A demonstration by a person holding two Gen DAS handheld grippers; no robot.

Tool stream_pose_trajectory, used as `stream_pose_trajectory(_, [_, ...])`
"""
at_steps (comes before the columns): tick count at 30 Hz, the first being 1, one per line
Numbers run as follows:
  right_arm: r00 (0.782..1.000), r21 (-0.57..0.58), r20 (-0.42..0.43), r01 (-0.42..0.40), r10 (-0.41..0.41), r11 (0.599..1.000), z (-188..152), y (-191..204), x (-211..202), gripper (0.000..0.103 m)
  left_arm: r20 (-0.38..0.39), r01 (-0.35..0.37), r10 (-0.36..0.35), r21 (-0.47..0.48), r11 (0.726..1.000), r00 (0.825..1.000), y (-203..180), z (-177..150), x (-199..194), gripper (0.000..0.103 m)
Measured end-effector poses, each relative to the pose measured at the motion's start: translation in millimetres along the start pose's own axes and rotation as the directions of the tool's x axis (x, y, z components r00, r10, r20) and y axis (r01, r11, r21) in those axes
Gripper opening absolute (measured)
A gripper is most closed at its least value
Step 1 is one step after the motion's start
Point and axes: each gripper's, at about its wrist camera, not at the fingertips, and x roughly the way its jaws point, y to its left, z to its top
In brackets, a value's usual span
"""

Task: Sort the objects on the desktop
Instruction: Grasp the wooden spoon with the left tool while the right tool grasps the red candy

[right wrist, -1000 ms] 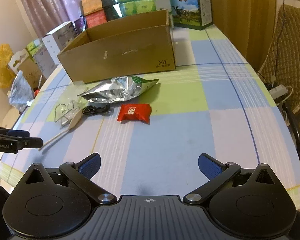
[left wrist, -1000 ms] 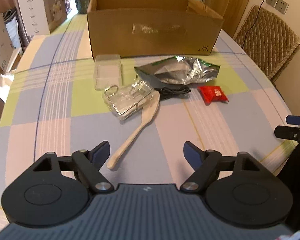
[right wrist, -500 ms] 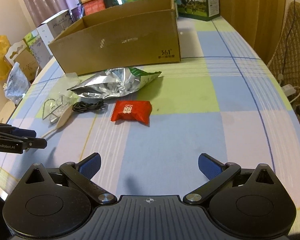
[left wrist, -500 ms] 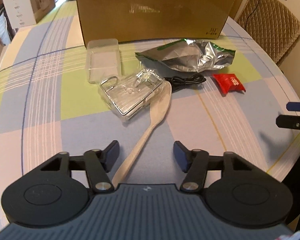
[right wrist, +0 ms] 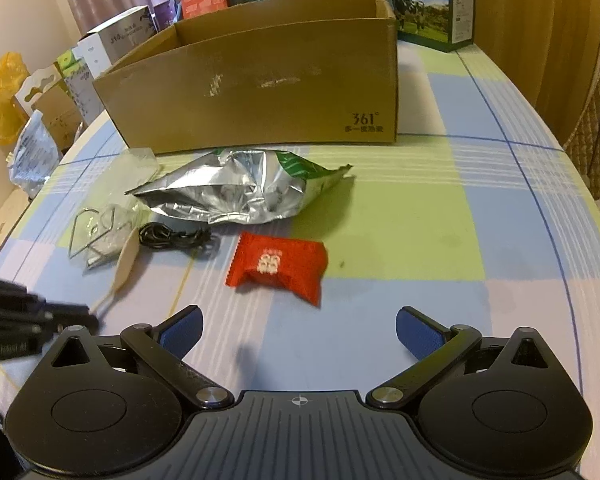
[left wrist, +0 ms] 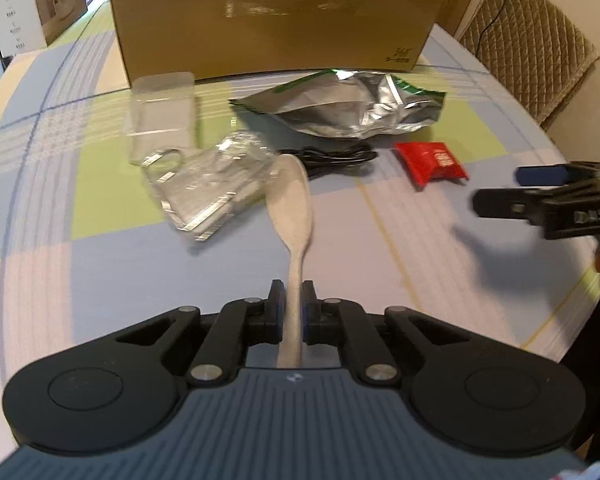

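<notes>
Left claw [left wrist: 291,307]: jaws clamped on the handle of the pale spoon [left wrist: 293,204]; its bowl lies just beside the clear plastic pack [left wrist: 208,184] and near the black cable [left wrist: 336,156]. Right claw [right wrist: 298,330]: jaws wide apart, hovering over the checked surface [right wrist: 460,216], the red packet [right wrist: 278,266] just ahead of it. Silver foil bag [right wrist: 236,190] lies beyond the packet, in front of the cardboard box [right wrist: 256,96] toward the far edge. Clear lid [left wrist: 162,110] sits left of the bag.
</notes>
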Motion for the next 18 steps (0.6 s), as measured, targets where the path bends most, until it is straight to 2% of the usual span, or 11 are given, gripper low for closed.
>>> stream_pose_trajectory(8, [1.0,-0.039,-0.002,0.003,-0.003,0.999,10.8,6.5,17.8,0.101,0.037,0.07,-0.069,-0.044,0.997,0.997,-14.7,-5.1,3.1,0.006])
stream_pose_trajectory(12, [1.0,-0.05,-0.004,0.024,-0.024,0.998,14.4,8.8,28.6,0.101,0.055,0.07,-0.066,-0.078,0.994,0.996,-8.9,-4.8,2.9,0.007])
stream_pose_trajectory(16, [0.999,-0.047,0.0,0.038,-0.038,0.998,16.8,11.2,37.1,0.101,0.07,0.082,-0.076,-0.089,0.993,0.995,-5.7,-4.7,2.6,0.017])
stream_pose_trajectory(18, [0.999,-0.05,0.005,0.044,-0.044,0.998,17.9,13.1,40.6,0.101,0.075,0.082,-0.076,-0.082,0.993,0.994,-6.4,-5.1,2.5,0.018])
